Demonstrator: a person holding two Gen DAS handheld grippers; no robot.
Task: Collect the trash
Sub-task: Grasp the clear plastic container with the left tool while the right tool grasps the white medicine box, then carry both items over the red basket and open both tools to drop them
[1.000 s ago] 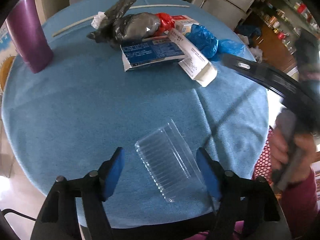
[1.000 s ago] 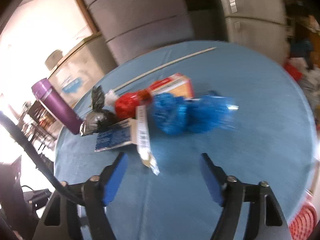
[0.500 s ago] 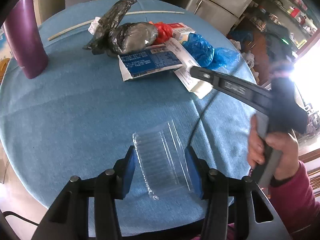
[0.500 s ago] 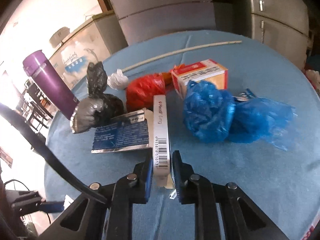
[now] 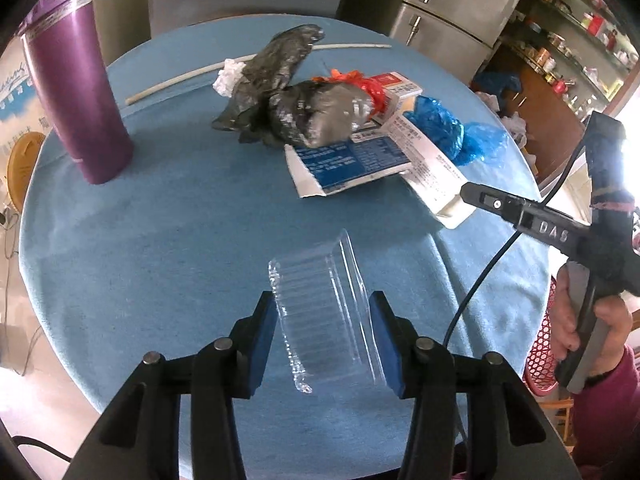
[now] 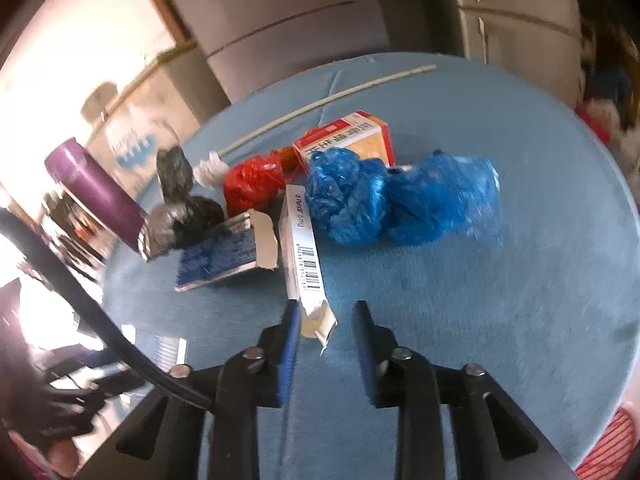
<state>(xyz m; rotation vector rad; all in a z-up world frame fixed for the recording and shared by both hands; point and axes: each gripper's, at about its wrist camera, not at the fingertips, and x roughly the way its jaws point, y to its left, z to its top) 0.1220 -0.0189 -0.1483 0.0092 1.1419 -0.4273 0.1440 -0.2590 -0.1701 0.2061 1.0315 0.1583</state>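
Note:
My left gripper [image 5: 323, 320] is shut on a clear ribbed plastic tray [image 5: 316, 292], its blue pads pressing on the tray's two long sides just above the blue tablecloth [image 5: 160, 240]. The right gripper [image 6: 327, 312] sits at the near end of a long white barcode box [image 6: 302, 248]. Its jaws are opening: the box end lies against the left pad, with a gap to the right pad. Behind lie a flat blue carton [image 6: 220, 256], a black bag [image 5: 304, 112], a red bag [image 6: 252, 184], crumpled blue plastic bags [image 6: 400, 200] and a red-orange box [image 6: 348, 136].
A purple flask [image 5: 76, 92] stands upright at the table's left. A thin white stick [image 5: 240, 62] lies along the far edge. A red mesh basket [image 5: 540, 360] sits below the table's right rim, by the hand [image 5: 588, 332] holding the right gripper. Grey cabinets stand behind.
The left gripper's jaws closed from wide apart onto the clear tray. The right gripper came down to the white box, closed on its end, then parted again.

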